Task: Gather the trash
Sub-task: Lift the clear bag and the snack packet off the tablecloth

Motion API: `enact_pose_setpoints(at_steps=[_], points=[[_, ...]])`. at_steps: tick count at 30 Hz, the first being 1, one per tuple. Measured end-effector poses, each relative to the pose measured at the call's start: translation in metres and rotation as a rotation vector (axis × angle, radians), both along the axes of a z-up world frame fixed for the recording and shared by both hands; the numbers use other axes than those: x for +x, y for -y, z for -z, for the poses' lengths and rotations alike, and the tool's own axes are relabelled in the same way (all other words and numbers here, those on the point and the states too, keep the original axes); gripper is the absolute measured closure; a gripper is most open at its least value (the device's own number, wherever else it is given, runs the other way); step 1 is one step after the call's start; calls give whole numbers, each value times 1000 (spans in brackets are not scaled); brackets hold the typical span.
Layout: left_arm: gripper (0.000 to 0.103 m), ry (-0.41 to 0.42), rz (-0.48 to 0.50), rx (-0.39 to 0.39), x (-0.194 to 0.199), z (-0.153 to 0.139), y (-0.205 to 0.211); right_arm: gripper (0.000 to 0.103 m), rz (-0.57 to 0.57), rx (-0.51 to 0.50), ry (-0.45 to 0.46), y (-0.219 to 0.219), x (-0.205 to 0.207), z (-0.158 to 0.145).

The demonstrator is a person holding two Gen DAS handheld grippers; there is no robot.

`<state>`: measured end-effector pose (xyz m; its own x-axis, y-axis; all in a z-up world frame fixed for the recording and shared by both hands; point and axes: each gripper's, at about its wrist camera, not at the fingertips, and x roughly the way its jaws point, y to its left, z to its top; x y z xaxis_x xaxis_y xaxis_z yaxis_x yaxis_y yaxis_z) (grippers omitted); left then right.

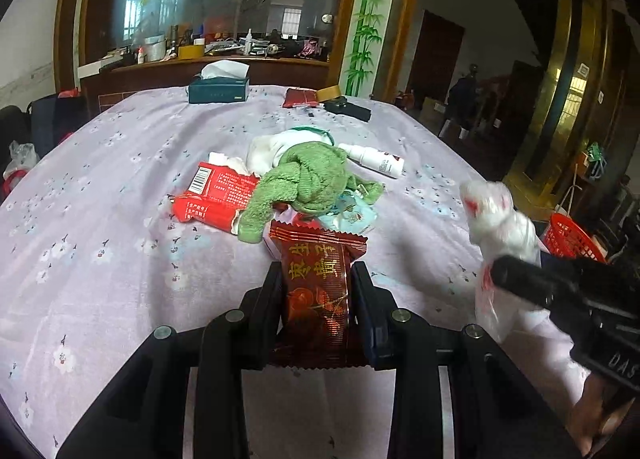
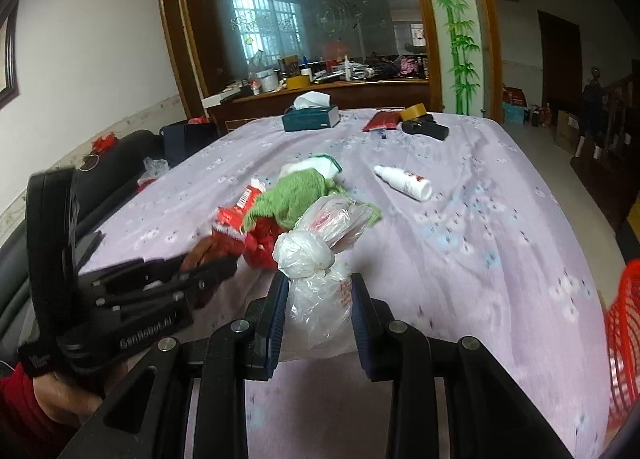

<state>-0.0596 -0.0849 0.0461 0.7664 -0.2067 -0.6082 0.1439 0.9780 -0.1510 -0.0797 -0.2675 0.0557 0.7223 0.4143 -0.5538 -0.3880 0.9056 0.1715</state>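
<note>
My left gripper (image 1: 318, 271) is shut on a dark red snack wrapper (image 1: 316, 295) and holds it above the lilac tablecloth (image 1: 120, 219). My right gripper (image 2: 320, 279) is shut on a knotted clear plastic bag (image 2: 320, 283), also lifted; the bag also shows in the left wrist view (image 1: 500, 235) at the right. On the table lie a red carton (image 1: 218, 195), a green towel (image 1: 308, 183) over a white cloth, and a pale blue packet (image 1: 354, 215). A red basket (image 1: 572, 237) stands off the table's right edge and also shows in the right wrist view (image 2: 624, 339).
A white spray bottle (image 1: 376, 161) lies right of the towel. At the far end stand a tissue box (image 1: 219, 89), a red pouch (image 1: 300, 97), a tape roll (image 1: 329, 91) and a black device (image 1: 347, 109). A cluttered wooden counter and mirror stand behind.
</note>
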Motion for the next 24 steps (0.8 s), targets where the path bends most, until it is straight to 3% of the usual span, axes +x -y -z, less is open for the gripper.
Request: enact_pose_setpoints(at_steps=[24], points=[[71, 6, 21, 50, -4, 2, 14, 70, 60, 31, -51, 18, -10, 9]])
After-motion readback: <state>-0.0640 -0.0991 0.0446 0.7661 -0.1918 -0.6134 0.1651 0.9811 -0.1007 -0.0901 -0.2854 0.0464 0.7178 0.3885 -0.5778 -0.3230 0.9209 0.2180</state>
